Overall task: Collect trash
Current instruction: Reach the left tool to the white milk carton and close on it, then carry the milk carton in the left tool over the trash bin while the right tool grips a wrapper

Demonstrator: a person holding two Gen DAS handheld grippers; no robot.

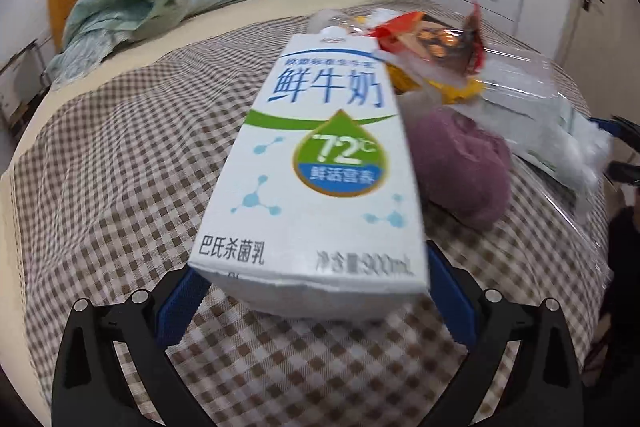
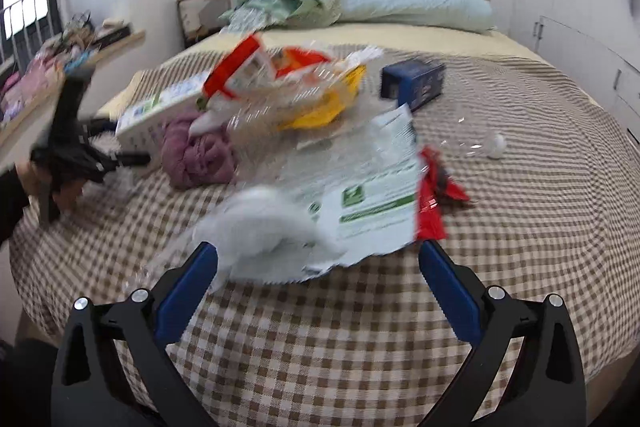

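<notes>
- One brown-and-white checked bedspread (image 2: pixel 520 211) is carrying all the litter; judging by that, collecting is barely starting.
- One white rectangular milk carton (image 1: pixel 320 163) is sitting between the spread jaws of the left gripper (image 1: pixel 312 301); whether it is being pinched cannot be told.
- One green-and-white printed plastic bag (image 2: pixel 372 187) is lying mid-bedspread, touching one red foil wrapper (image 2: pixel 430 203).
- One dark blue cardboard box (image 2: pixel 414 83) is lying beyond them.
- The right gripper (image 2: pixel 318 279) is gaping, holding nothing.
</notes>
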